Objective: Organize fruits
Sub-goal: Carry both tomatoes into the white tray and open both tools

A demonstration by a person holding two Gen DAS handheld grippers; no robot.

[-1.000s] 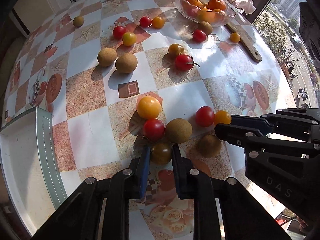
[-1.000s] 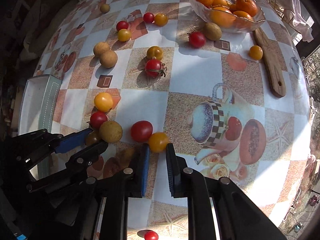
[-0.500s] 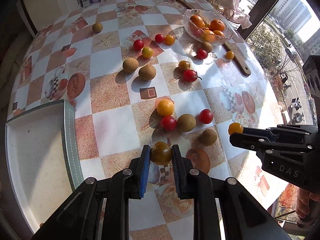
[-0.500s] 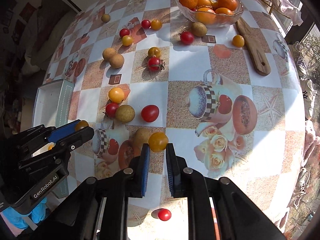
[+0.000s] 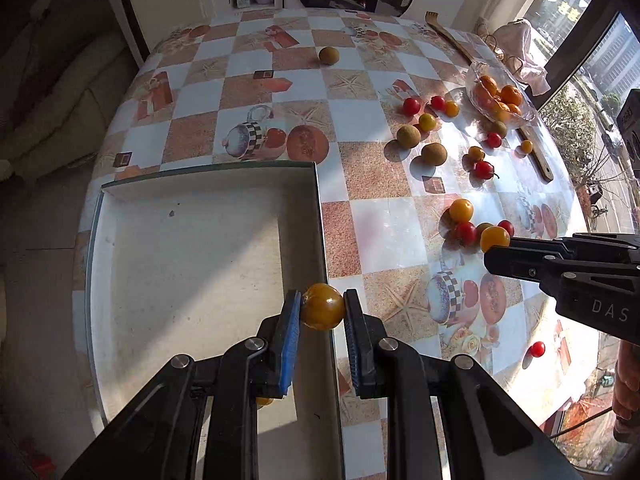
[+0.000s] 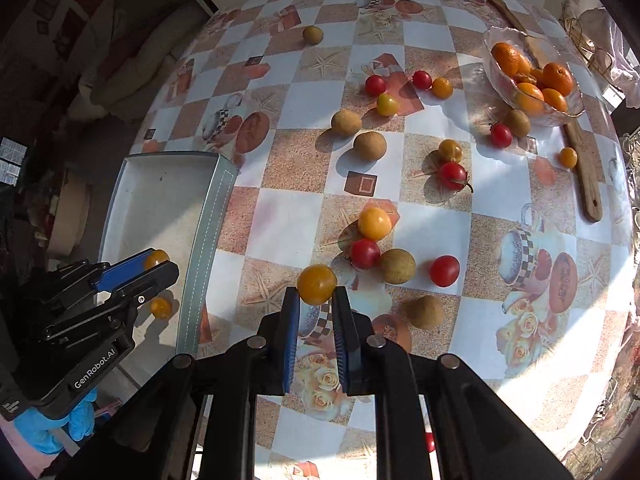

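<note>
My left gripper [image 5: 322, 310] is shut on a dark yellow tomato [image 5: 322, 306] and holds it above the right rim of the white tray [image 5: 192, 240]; it also shows in the right wrist view [image 6: 154, 262]. My right gripper [image 6: 315, 294] is shut on an orange-yellow tomato [image 6: 316, 283] held above the table; it also shows in the left wrist view [image 5: 494, 238]. One yellow tomato [image 6: 160, 307] lies in the tray [image 6: 208, 220]. Several red and yellow tomatoes [image 6: 374, 223] and brown round fruits [image 6: 397, 266] are scattered on the checked tablecloth.
A glass bowl of oranges [image 6: 532, 80] stands at the far right beside a long wooden back-scratcher [image 6: 580, 152]. A lone brown fruit [image 6: 312, 35] lies far back. A small red tomato [image 5: 536, 349] sits near the table's front edge. A sofa is at left.
Both grippers rose and swung left with their tomatoes. My left gripper now hangs at the tray's right rim; my right gripper carried its tomato leftward, toward the tray.
</note>
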